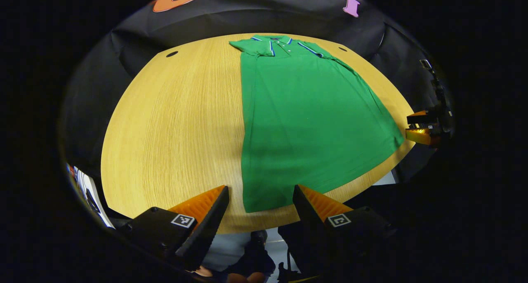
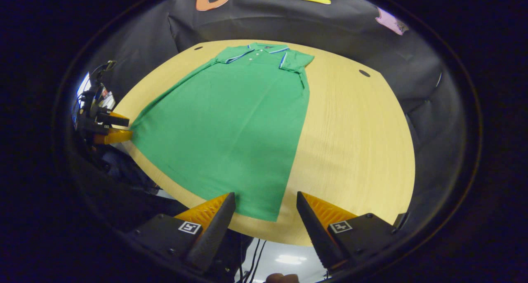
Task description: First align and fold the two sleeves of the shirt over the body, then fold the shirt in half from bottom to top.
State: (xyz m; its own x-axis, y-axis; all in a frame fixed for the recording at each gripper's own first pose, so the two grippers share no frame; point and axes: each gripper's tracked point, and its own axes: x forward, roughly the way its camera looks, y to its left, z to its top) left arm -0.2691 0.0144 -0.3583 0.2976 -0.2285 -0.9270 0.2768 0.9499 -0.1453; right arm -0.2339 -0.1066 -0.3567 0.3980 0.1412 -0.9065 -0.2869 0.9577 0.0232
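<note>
At seven o'clock in the left gripper view, the left gripper [image 1: 260, 196] hangs released above the near rim of the table [image 1: 173, 122], its two ridged, wedge-shaped fingers [image 1: 205, 202] spread wide and holding nothing; each finger's dark block carries a small square marker. Between the fingertips lies the near left corner of the shirt [image 1: 305, 122], a green knit polo spread flat on the pale wood-grain tabletop. The shirt runs from its hem at six o'clock to its collar [image 1: 275, 40] at twelve o'clock, with both short sleeves already folded in over the body so the outline is a long, tapering panel. Blue and white piping trims the collar and sleeve edges, and small buttons close the placket. A dark round hole [image 1: 172, 53] marks the table at ten o'clock and a second sits at one o'clock. At three o'clock the right gripper [image 1: 423, 128] hovers just beside the hem's right corner; whether it touches the cloth cannot be told.

Seen from the right gripper view, the left gripper [image 2: 113, 128] sits at nine o'clock by the hem's far corner. The shirt [image 2: 231, 126] crosses the table [image 2: 354, 151] diagonally, collar [image 2: 260, 48] at twelve o'clock. At six o'clock the right gripper [image 2: 266, 200] is likewise released, fingers [image 2: 212, 211] apart, straddling the near hem corner without gripping it. Cables and pale floor show below the table edge.
</note>
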